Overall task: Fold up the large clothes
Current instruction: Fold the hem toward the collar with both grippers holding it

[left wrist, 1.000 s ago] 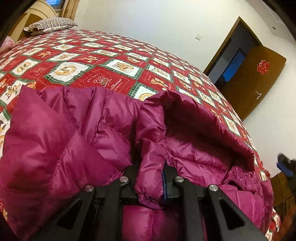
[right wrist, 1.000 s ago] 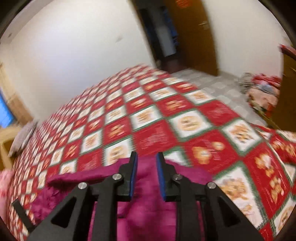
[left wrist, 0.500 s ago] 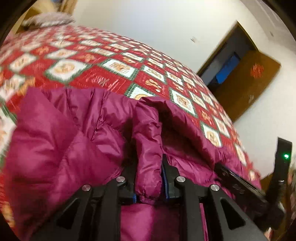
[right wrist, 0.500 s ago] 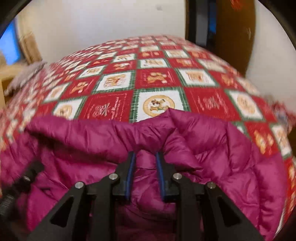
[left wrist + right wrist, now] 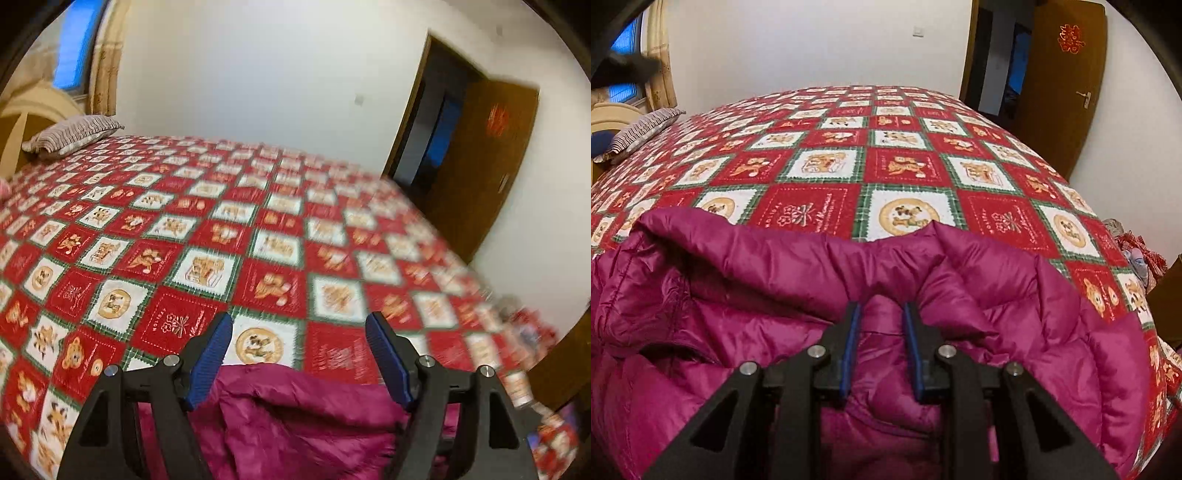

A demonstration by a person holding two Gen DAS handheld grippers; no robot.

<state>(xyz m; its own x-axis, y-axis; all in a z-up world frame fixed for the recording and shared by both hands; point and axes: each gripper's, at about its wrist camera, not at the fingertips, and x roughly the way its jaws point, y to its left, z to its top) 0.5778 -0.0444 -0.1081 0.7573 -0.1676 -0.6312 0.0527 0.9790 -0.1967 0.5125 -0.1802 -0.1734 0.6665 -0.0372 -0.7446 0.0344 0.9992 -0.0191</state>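
Pinching a puffy ridge of the magenta down jacket (image 5: 783, 295) between the blue pads of my right tool (image 5: 881, 347), I keep that part of the fold pinned so it does not spring back while my other hand works. The jacket lies bunched on the bed (image 5: 905, 147) at its near edge, spread across the red and white patchwork cover, with the bare cover stretching away beyond it toward the striped pillow (image 5: 642, 131). My left tool (image 5: 299, 354) has just been opening and now stands spread wide with nothing between its pads; I judge it has let its bit of cloth go so that side of the fold can settle. From its camera the jacket (image 5: 303, 417) sits low and just under the left tool, its upper edge showing between the spread fingers but clear of both pads. The picture there is smeared, so finer detail is hard to tell.
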